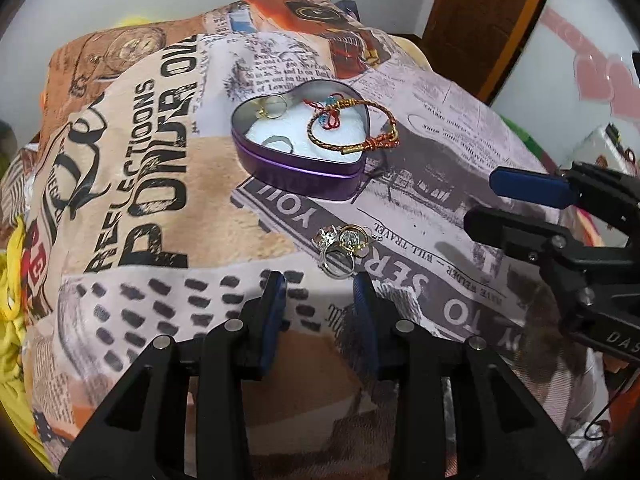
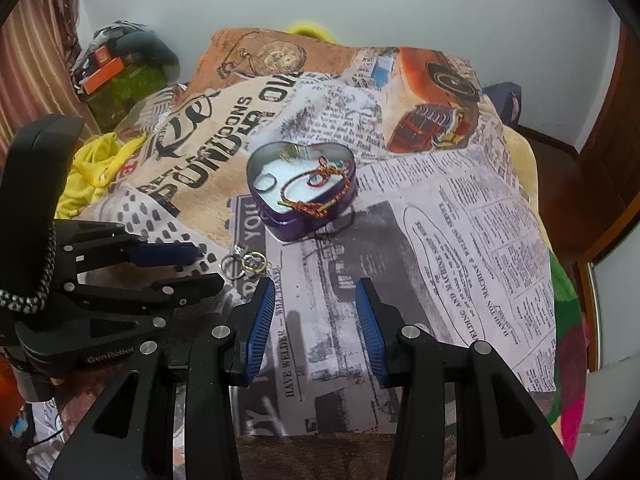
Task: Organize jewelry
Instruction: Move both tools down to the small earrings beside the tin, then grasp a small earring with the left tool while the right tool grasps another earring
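A purple heart-shaped tin (image 1: 298, 172) with white padding stands on the printed cloth; it also shows in the right wrist view (image 2: 304, 220). In it lie a gold and red cord bracelet (image 1: 352, 130), a gold ring (image 1: 274, 105) and a dark ring (image 1: 278, 142). A small pile of silver and gold rings (image 1: 343, 246) lies on the cloth in front of the tin, also in the right wrist view (image 2: 246, 264). My left gripper (image 1: 320, 280) is open and empty, just short of the pile. My right gripper (image 2: 316, 286) is open and empty, to the right of the pile.
The newspaper-print cloth (image 2: 440, 220) covers a raised surface that drops off at its edges. Yellow fabric (image 2: 94, 168) lies to the left. An orange box and clutter (image 2: 108, 68) sit at the far left by a curtain. A wooden door (image 1: 480, 20) stands at the right.
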A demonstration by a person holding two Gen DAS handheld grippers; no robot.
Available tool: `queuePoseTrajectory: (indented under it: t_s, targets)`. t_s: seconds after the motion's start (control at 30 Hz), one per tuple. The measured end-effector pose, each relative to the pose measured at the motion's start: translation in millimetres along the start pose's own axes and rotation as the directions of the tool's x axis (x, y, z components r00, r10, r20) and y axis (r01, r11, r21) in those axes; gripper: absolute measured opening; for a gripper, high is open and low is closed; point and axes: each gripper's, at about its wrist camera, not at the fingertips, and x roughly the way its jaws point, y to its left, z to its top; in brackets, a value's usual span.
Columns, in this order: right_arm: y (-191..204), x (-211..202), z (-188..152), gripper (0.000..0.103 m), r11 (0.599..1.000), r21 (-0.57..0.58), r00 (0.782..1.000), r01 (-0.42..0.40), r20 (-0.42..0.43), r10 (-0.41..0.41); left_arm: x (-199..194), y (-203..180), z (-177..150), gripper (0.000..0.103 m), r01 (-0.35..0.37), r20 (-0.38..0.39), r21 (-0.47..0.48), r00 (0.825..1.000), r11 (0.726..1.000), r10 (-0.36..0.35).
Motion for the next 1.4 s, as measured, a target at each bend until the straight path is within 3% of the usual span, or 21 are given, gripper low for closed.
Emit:
queuePoseTrajectory:
  t_s: [0.47, 0.57, 0.8, 0.83, 0.87, 1.0, 1.4]
  targets:
    - [-5.8, 15.8, -6.4, 0.038, 1.000, 0.008, 1.000, -0.010, -0.029, 0.011, 18.7, -2.7, 17.1, 0.034, 0.053, 0.017, 0.036, 0.998, 0.998, -0.053]
    - [-6.0, 18.3, -6.1, 0.038, 1.000, 0.007, 0.999, -0.011, -0.033, 0.011, 18.6, -3.4, 16.6, 0.027, 0.060, 0.027, 0.040, 0.998, 0.997, -0.061]
    - [0.3, 21.4, -4.8, 0.038, 1.000, 0.000, 0.999, -0.024, -0.042, 0.024, 10.5, -1.2, 8.1, 0.025, 0.055, 0.050, 0.027, 0.997, 0.998, -0.057]
    - [2.8, 22.0, -4.4, 0.038, 1.000, -0.008, 0.999, -0.025, -0.044, 0.025, 7.7, 0.3, 5.4, 0.023, 0.057, 0.055, 0.022, 0.997, 0.998, -0.058]
    - [4.8, 22.5, -4.0, 0.038, 1.000, -0.015, 0.999, -0.025, -0.046, 0.024, 4.9, 2.6, 3.0, 0.014, 0.063, 0.057, 0.015, 0.996, 0.998, -0.064]
    - [13.5, 25.4, -2.1, 0.038, 0.999, -0.038, 0.998, -0.027, -0.052, 0.025, -2.3, 11.9, -4.4, 0.014, 0.091, 0.064, -0.018, 0.994, 0.996, -0.089]
    - [35.6, 37.3, 7.2, 0.038, 0.995, -0.091, 0.997, -0.044, -0.069, 0.038, -20.3, 27.8, -19.2, 0.014, 0.042, 0.124, -0.052, 0.992, 0.998, -0.036]
